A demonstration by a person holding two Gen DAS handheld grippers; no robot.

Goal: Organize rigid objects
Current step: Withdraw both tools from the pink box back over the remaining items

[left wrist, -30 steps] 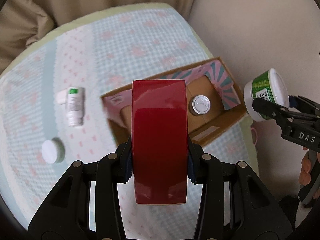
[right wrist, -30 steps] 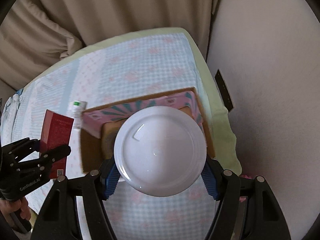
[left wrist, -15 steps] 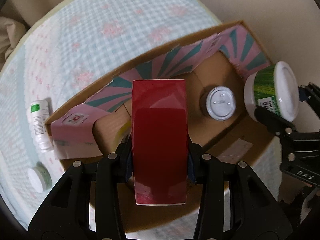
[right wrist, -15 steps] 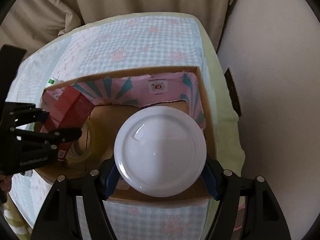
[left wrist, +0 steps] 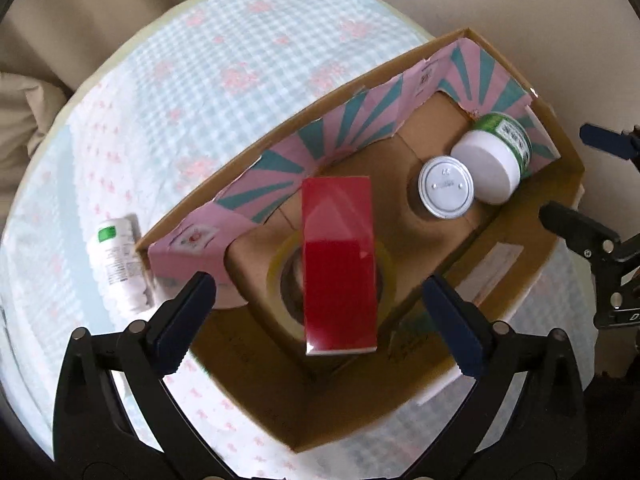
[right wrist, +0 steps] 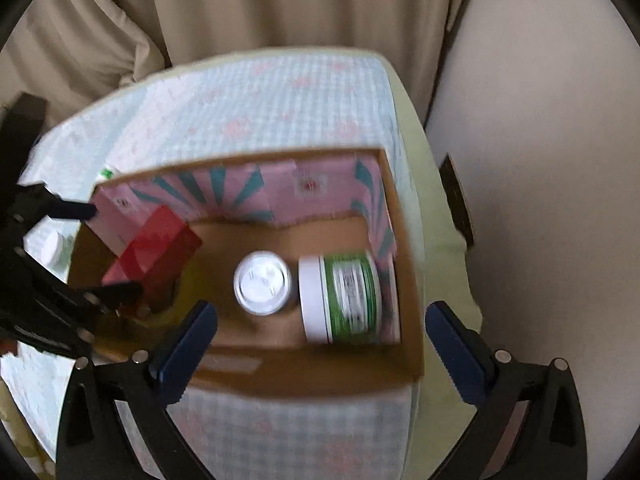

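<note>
A cardboard box (left wrist: 360, 396) with pink and teal lining stands on the checked cloth. Inside it, a red carton (left wrist: 338, 264) lies across a yellow tape roll (left wrist: 280, 268). My left gripper (left wrist: 319, 285) hovers over the carton with its jaws opening, pads clear of its sides. A green jar with a white lid (right wrist: 348, 296) lies on its side in the box's right corner, next to a round white-lidded tin (right wrist: 262, 282). My right gripper (right wrist: 320, 312) is above them, jaws opening, nothing pressed between the pads. The red carton (right wrist: 156, 256) shows at the box's left end.
Outside the box's left end, a white bottle (left wrist: 120, 268) lies on the cloth (left wrist: 240, 60). A small white-lidded jar (right wrist: 54, 248) sits near it. A beige curtain (right wrist: 280, 4) hangs behind the table, and a pale wall (right wrist: 540, 160) runs along its right edge.
Both grippers sank toward the box and opened. The red carton left the left jaws and now rests on the tape roll. The green jar left the right jaws and lies in the box.
</note>
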